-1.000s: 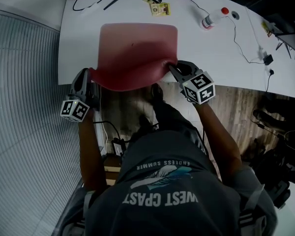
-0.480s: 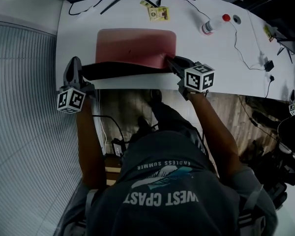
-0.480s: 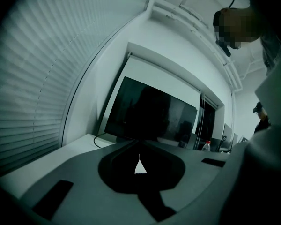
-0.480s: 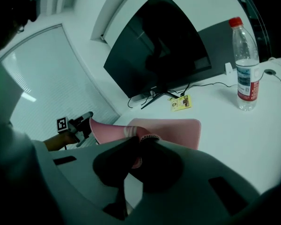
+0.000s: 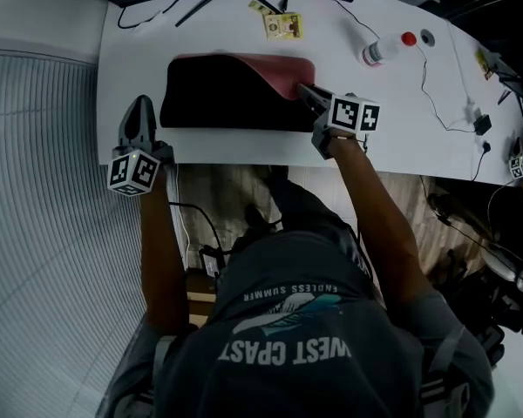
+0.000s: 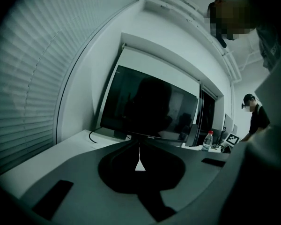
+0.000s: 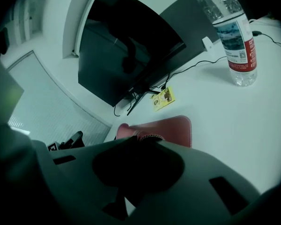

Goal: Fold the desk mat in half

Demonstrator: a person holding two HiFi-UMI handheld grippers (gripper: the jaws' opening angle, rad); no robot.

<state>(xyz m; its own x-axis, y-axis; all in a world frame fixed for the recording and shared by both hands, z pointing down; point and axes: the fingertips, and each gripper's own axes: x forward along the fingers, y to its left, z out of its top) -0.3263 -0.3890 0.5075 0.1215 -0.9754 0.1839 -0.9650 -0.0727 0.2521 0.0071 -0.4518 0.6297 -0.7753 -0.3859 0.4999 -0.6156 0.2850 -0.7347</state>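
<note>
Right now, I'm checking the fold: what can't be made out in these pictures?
Lower layer of the desk mat: head view, covered by its folded-over black side.
Most of the mat: right gripper view, behind the right gripper itself.
Print on the yellow card: head view, too small.
Cap of the bottle: right gripper view, cut off by the top edge.

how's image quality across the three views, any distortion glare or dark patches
Head view: dim, fisheye bows the white desk; the pink desk mat's black underside shows no detail. Left gripper view: black vignetted corners; the dark monitor screen mirrors a silhouette. Right gripper view: the clear plastic water bottle leans, lens-stretched.
</note>
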